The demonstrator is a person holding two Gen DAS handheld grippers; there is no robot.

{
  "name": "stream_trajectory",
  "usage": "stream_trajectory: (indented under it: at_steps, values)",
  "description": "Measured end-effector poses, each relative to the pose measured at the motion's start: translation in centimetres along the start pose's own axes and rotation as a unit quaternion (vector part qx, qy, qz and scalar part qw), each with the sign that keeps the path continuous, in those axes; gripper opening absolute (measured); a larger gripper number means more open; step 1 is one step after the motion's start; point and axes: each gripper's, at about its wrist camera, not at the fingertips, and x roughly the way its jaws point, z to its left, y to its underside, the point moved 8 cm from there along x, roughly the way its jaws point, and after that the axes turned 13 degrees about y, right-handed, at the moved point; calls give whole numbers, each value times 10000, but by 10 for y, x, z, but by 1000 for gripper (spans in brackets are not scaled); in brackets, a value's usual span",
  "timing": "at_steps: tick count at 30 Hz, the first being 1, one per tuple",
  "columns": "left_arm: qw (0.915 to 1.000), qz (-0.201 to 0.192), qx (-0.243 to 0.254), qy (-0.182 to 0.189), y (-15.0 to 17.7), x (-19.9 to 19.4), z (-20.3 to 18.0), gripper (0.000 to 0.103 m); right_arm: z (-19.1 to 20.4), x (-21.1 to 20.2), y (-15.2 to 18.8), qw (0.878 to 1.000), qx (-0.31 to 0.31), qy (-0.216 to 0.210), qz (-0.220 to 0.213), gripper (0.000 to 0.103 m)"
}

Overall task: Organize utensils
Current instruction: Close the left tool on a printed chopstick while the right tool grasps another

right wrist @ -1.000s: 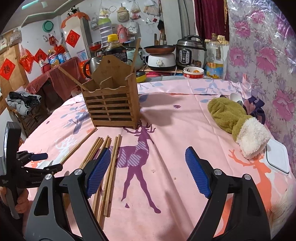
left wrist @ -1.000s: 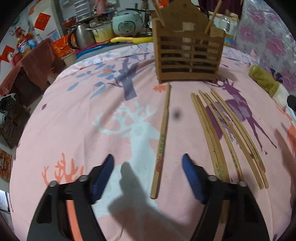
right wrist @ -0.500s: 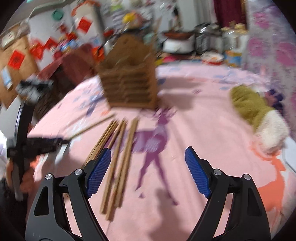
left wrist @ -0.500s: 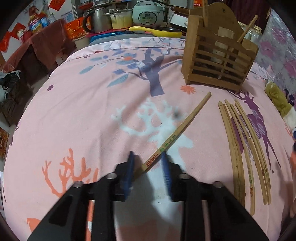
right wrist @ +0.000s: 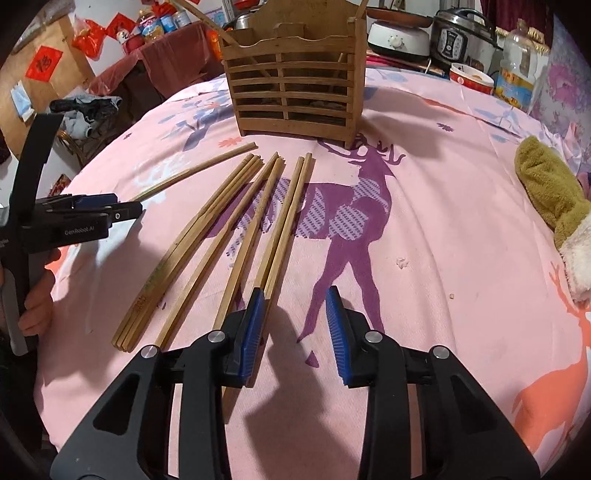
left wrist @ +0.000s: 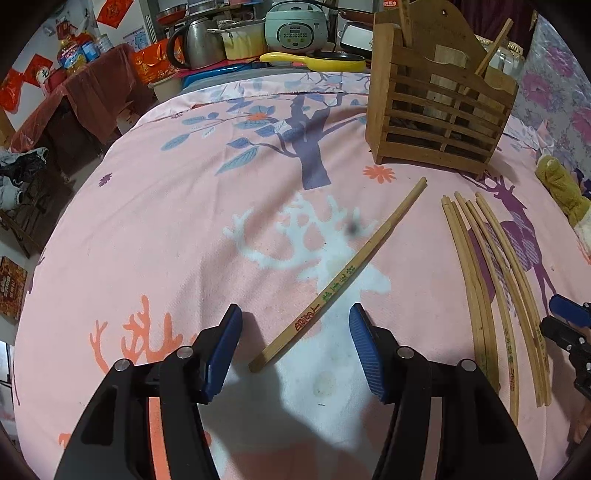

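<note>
A single wooden chopstick [left wrist: 343,273] lies slanted on the pink cloth, its near end between the fingers of my open, empty left gripper [left wrist: 295,347]. Several more chopsticks [left wrist: 495,288] lie side by side to its right; they also show in the right wrist view [right wrist: 236,236]. A slatted wooden utensil holder [left wrist: 439,110] stands at the back, with a few sticks in it, and shows in the right wrist view [right wrist: 295,96] too. My right gripper [right wrist: 295,328] is partly open and empty, its left finger by the near end of the rightmost chopstick pair [right wrist: 288,225].
A green and white mitten [right wrist: 554,199] lies at the right of the table. Kitchen pots and a rice cooker [left wrist: 295,26] stand behind the table. The left gripper [right wrist: 85,218] shows at the left in the right wrist view.
My left gripper shut around the single chopstick, turned it to a slant, then opened again. My right gripper moved left toward the chopstick row and narrowed its opening.
</note>
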Motion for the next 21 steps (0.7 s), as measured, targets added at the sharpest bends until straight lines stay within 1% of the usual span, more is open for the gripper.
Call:
stream_trajectory:
  at_steps: [3, 6, 10, 13, 14, 15, 17, 18, 19, 20, 21]
  values:
    - [10000, -8, 32, -61, 0, 0, -1, 62, 7, 0, 1, 9999, -129, -39, -4, 35]
    - [10000, -8, 25, -68, 0, 0, -1, 62, 12, -1, 1, 9993, -318, 161, -127, 35]
    - [9999, -16, 58, -88, 1, -1, -1, 62, -5, 5, -3, 9995, -44, 306, -51, 33]
    - [9999, -23, 119, -98, 2, -2, -3, 61, -19, 5, -5, 9981, 116, 606, -69, 31]
    - [9998, -26, 144, -98, 2, -2, -4, 60, -22, 6, -5, 9978, 149, 639, -60, 31]
    - [9998, -26, 179, -81, 2, -2, -6, 59, -22, 6, -5, 9980, 169, 601, -41, 31]
    - [9997, -30, 230, -42, 4, -3, -9, 50, -18, 6, -5, 9986, 126, 509, -28, 31]
    - [9996, -28, 280, 0, 4, -3, -12, 47, -15, 7, -4, 9991, 88, 420, -6, 31]
    - [9995, -27, 318, 28, 5, -3, -15, 42, -10, 7, -3, 9994, 10, 342, 17, 31]
    - [9993, -28, 362, 51, 6, -3, -17, 36, -6, 7, -1, 9992, -107, 396, 0, 31]
    - [9992, -29, 390, 83, 7, -4, -19, 34, -4, 7, 0, 9988, -172, 462, -31, 31]
